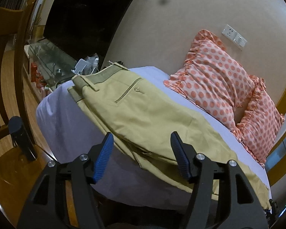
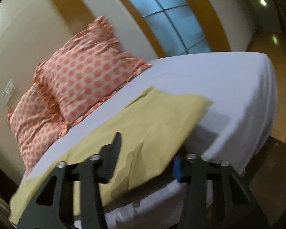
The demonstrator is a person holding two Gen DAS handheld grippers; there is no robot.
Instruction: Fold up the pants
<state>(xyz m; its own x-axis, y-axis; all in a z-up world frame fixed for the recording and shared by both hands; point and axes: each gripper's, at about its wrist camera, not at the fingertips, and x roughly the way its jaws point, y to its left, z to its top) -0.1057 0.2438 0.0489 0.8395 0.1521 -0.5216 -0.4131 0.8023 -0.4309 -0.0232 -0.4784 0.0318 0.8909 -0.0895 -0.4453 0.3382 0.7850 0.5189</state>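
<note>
The pants [image 1: 143, 118] lie lengthwise along the bed [image 1: 70, 126], waistband at its far end. Left gripper [image 1: 142, 148] gapes wide above the mid-leg edge, holding nothing. Right gripper [image 2: 148, 152] — nearer the hems — straddles the leg fabric; closure cannot be told.

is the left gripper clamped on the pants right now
No: the left gripper is open, its blue pads spread wide above the khaki pants.
</note>
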